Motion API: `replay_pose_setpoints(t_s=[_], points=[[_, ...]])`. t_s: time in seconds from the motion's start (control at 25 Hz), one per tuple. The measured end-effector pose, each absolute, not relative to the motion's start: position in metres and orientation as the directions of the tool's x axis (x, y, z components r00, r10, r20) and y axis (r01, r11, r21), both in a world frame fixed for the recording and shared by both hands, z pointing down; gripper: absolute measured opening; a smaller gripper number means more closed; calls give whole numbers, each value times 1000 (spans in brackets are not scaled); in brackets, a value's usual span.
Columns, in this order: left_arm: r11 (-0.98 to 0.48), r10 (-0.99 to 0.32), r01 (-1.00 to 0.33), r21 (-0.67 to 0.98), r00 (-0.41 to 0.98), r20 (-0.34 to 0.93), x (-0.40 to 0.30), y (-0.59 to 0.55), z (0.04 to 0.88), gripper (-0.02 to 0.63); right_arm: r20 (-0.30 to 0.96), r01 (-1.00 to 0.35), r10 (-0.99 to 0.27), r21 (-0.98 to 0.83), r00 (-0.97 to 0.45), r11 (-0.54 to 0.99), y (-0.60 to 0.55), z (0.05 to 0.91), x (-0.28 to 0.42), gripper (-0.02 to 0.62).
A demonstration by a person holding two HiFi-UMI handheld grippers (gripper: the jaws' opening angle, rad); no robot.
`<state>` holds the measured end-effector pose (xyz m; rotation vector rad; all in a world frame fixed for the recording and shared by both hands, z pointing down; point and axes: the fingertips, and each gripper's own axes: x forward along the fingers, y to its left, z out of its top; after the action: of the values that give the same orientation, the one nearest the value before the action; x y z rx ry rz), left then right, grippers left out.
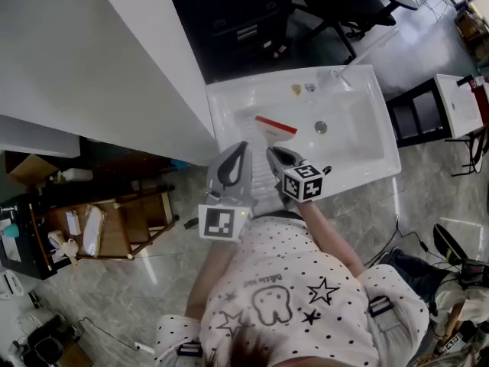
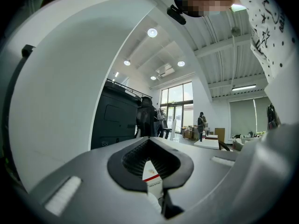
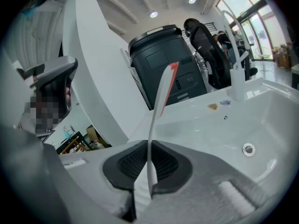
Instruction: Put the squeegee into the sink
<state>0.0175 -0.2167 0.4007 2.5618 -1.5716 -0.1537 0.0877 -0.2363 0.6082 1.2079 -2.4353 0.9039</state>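
Note:
The squeegee (image 1: 275, 125) has a white handle and a red blade edge. It hangs over the near left part of the white sink (image 1: 382, 132), blade end up and away from me. My right gripper (image 1: 276, 156) is shut on its handle. In the right gripper view the squeegee (image 3: 161, 92) rises thin and edge-on from between the jaws of the right gripper (image 3: 149, 164), above the sink (image 3: 280, 120). My left gripper (image 1: 235, 160) hovers beside it at the sink's front left edge, jaws together. In its own view the left gripper (image 2: 152, 164) shows a small white red-striped piece in the gap.
The drain (image 1: 321, 127) lies in the basin's middle, and the faucet (image 1: 336, 75) stands at the far rim. A white counter (image 1: 99, 60) runs along the left. A black cabinet (image 1: 237, 14) stands behind the sink, and a wooden shelf (image 1: 114, 220) is at lower left.

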Motion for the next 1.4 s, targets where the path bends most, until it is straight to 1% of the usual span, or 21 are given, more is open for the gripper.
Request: replay_pose_setpoints(t_s=[0.88, 1.4], points=[[-428, -902, -890, 156, 431, -11, 16, -230, 403, -7, 521, -766, -564, -485, -641, 422, -242, 628, 84, 25], [-416, -908, -896, 153, 418, -16, 16, -234, 401, -6, 542, -757, -535, -541, -648, 368, -243, 641, 86, 25]])
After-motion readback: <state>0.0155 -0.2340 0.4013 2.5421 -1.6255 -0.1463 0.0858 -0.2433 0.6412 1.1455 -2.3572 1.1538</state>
